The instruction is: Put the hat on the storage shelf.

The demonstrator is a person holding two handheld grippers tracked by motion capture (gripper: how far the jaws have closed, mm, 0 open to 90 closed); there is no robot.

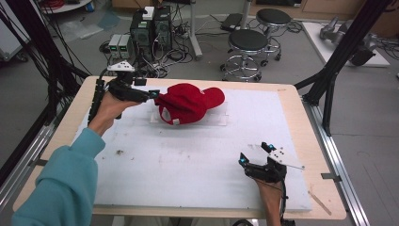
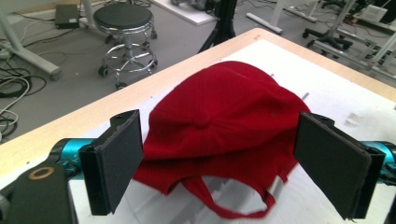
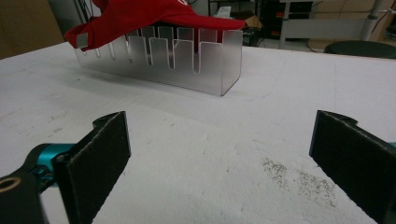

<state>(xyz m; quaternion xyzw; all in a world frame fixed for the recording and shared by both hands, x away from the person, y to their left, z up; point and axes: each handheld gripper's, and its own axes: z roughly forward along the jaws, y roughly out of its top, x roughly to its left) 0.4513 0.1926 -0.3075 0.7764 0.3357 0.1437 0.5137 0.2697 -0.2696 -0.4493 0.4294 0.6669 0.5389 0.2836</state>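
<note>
Cap: a red baseball cap [image 1: 188, 102] is sitting on top of a clear slotted acrylic rack [image 3: 187, 58] toward the far middle of the tabletop [image 1: 291, 108], its brim pointing to the person's right and its adjuster strap hanging open at the back.
Rack: the clear stand is resting on a white foam mat [image 1: 188, 160] that is covering most of the wooden surface; its slotted wall is showing plainly in the right gripper view.
Left gripper: the left gripper [image 1: 153, 94] is reaching in at the cap's rear edge, its fingers [image 2: 116, 161] spread wide on either side of the crown and not touching the fabric.
Right gripper: the right gripper [image 1: 254, 155] is hovering low over the near right part of the mat, well apart from the cap, its fingers [image 3: 100, 158] gaping wide and holding nothing.
Background: two black stools [image 1: 248, 44] and computer towers [image 1: 150, 26] are standing on the floor beyond the far edge.
</note>
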